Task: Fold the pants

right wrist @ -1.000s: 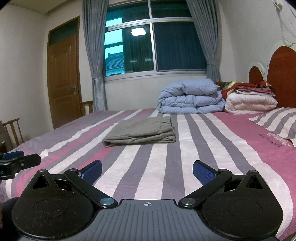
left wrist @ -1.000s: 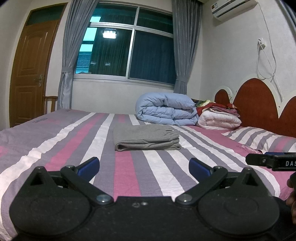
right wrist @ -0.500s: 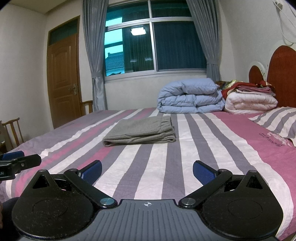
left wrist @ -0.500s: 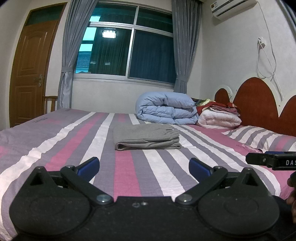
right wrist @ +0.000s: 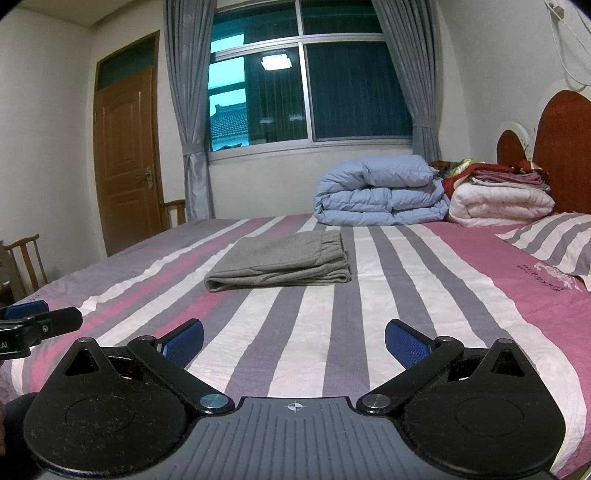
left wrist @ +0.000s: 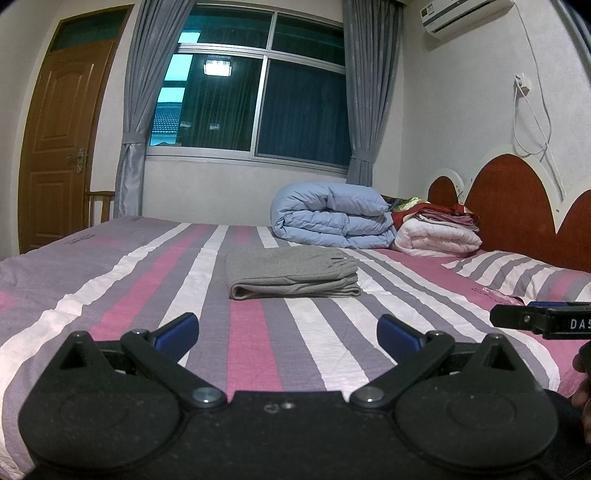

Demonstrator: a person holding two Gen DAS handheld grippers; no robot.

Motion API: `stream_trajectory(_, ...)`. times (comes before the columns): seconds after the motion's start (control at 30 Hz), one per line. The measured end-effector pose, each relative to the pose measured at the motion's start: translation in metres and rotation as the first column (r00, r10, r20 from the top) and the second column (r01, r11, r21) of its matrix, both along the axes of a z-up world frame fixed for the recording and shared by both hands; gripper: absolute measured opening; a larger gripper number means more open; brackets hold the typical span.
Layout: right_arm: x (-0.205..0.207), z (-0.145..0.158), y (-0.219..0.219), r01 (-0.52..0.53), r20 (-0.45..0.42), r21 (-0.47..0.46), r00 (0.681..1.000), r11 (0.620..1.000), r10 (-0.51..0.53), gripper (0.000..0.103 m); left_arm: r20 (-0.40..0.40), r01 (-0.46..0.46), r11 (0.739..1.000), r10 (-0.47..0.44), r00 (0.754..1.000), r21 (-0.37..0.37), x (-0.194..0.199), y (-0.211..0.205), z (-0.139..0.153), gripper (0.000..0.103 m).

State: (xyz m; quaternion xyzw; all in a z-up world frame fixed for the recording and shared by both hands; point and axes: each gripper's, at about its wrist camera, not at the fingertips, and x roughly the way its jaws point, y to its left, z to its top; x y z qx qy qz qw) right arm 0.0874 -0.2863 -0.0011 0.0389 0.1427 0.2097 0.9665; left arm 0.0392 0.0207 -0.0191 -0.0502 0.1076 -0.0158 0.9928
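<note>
Left gripper [left wrist: 287, 330]: jaws spread wide, holding nothing, poised above the bed [left wrist: 110, 280]. Right gripper [right wrist: 294, 338]: jaws equally wide, empty, touching nothing. Pants [right wrist: 280, 264] lie folded flat mid-bed, well ahead of both grippers, long axis running left to right, folded edge facing the cameras, waistband at right.

I am in a home bedroom. Before me lies a bed [left wrist: 140, 280] with a striped sheet, a red headboard [left wrist: 517, 199], a pillow [left wrist: 517, 273] and folded quilts [left wrist: 332, 218]. Beyond are a curtained window [left wrist: 258, 96], a wooden door [left wrist: 55, 147] and an air conditioner [left wrist: 465, 14].
</note>
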Motion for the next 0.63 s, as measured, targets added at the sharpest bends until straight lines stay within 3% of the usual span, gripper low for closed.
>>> stream_trajectory(0.63,-0.0008,-0.0002,-0.0012,-0.001,-0.001,0.001,1.000,1.000,0.001,0.103,0.022,0.005,1.000,-0.005,1.000,0.000,-0.0040,0.0041,-0.0015,0.097)
